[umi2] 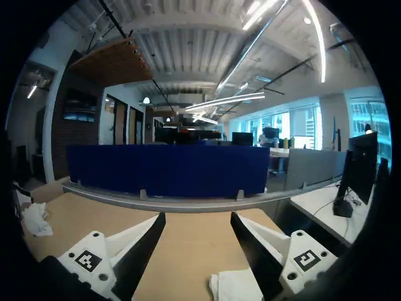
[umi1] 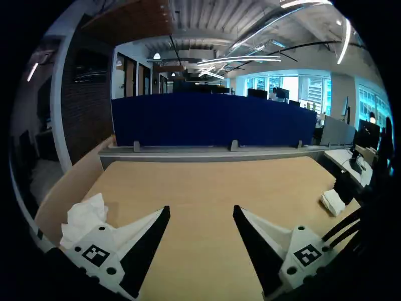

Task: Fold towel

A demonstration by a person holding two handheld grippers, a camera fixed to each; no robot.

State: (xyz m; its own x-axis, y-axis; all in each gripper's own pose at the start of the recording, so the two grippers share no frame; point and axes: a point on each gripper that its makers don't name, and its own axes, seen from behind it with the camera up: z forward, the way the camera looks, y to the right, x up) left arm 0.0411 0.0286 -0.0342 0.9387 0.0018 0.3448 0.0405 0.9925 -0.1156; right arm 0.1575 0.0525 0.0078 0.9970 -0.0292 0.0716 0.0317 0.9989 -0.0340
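Hovering over the near part of the wooden tabletop (umi1: 200,175), the left gripper (umi1: 201,207) is released: its two fingers stand wide apart and nothing is between them. Each finger carries a black-and-white marker square (umi1: 95,255) on its white body. Just beside the left finger, at the left edge of the tabletop, lies a crumpled towel (umi1: 85,215), white and bunched up in loose peaks. It is not touched by the fingers as far as I can tell. Near the right edge of the tabletop lies a small towel (umi1: 332,201), also white, more compact, well apart from the crumpled one. The middle of the tabletop between them is bare wood.

In the right gripper view, the right gripper (umi2: 197,214) is released too, the fingers spread and holding nothing. The small towel is at the near edge of this view, partly under the right finger. I cannot tell if the finger touches it. The crumpled towel is seen far to the left, at the left edge of the tabletop.

Along the far edge of the tabletop runs a gray rail (umi1: 210,153), and a dark blue divider panel (umi1: 210,120) stands upright on it. To the right, beyond the tabletop, is a white desk (umi2: 321,205) with a dark monitor (umi2: 362,165). Farther back are bright windows (umi1: 311,93) and long ceiling lights (umi2: 225,100).
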